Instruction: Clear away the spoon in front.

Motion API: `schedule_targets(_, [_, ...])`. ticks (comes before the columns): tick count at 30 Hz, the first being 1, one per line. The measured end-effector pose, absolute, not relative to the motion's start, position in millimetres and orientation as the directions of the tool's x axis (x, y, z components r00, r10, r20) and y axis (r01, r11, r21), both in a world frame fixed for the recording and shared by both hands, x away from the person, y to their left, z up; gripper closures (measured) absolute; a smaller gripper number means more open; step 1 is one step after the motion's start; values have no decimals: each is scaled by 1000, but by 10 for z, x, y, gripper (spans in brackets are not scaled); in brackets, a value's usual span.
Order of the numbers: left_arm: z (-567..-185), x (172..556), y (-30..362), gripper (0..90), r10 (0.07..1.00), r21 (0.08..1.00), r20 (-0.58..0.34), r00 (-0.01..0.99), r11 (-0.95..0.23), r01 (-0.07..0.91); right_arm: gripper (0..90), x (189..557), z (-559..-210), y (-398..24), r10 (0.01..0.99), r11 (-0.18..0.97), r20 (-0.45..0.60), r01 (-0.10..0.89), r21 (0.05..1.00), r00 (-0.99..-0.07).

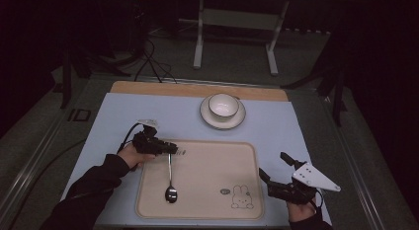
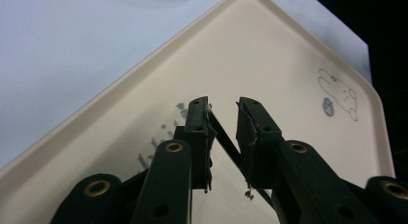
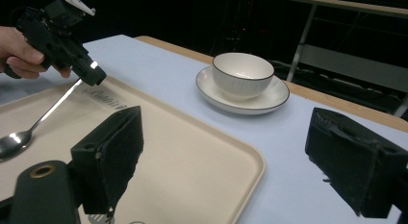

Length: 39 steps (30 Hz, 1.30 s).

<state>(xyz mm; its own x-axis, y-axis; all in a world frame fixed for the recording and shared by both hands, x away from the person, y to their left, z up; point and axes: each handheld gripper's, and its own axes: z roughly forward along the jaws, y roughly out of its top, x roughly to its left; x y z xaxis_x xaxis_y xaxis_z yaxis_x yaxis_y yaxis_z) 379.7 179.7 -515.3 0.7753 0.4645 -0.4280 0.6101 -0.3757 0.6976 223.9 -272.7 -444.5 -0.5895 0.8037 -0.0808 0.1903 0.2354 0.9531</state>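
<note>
A metal spoon [image 1: 170, 183] lies on the cream tray [image 1: 207, 161], bowl end toward me and resting on the tray. My left gripper [image 1: 173, 149] is at the tip of the spoon's handle, near the tray's far left corner. In the left gripper view the thin handle [image 2: 226, 140] runs slantwise through the gap between the jaws of the left gripper [image 2: 222, 106]; a gap shows and the pads do not clamp it. The right gripper view shows the spoon [image 3: 43, 116] sloping up to that gripper [image 3: 94, 75]. My right gripper [image 1: 273, 165] rests open at the tray's right edge, holding nothing [image 3: 226, 123].
A white bowl [image 1: 223, 105] stands on a saucer [image 1: 212, 122] beyond the tray on the pale blue mat [image 1: 123, 116]. A rabbit drawing [image 1: 240, 198] marks the tray's near right corner. The table's wooden far edge [image 1: 163, 88] borders a dark floor with a stand and cables.
</note>
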Motion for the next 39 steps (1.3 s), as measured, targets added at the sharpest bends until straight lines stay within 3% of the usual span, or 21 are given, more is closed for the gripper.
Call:
schedule_targets(7, [-5227, 3809, 1736, 706, 508, 672, -399, 763, -404, 621, 132, 2239, -4446, -2725, 802, 237, -81, 191, 953, -592])
schedule_targets(12, [-5245, 3810, 1693, 617, 576, 648, -350, 739, -420, 635, 132, 2241, -4447, -2723, 801, 236, -79, 192, 953, -593])
schedule_targets(30, [-5301, 3815, 1524, 610, 583, 647, -297, 756, -459, 609, 133, 2242, -4450, -2717, 795, 242, -82, 191, 951, -601])
schedule_targets(39, [-5274, 3813, 1497, 561, 615, 661, -257, 745, -450, 600, 132, 2241, -4449, -2718, 795, 242, -81, 191, 951, -602])
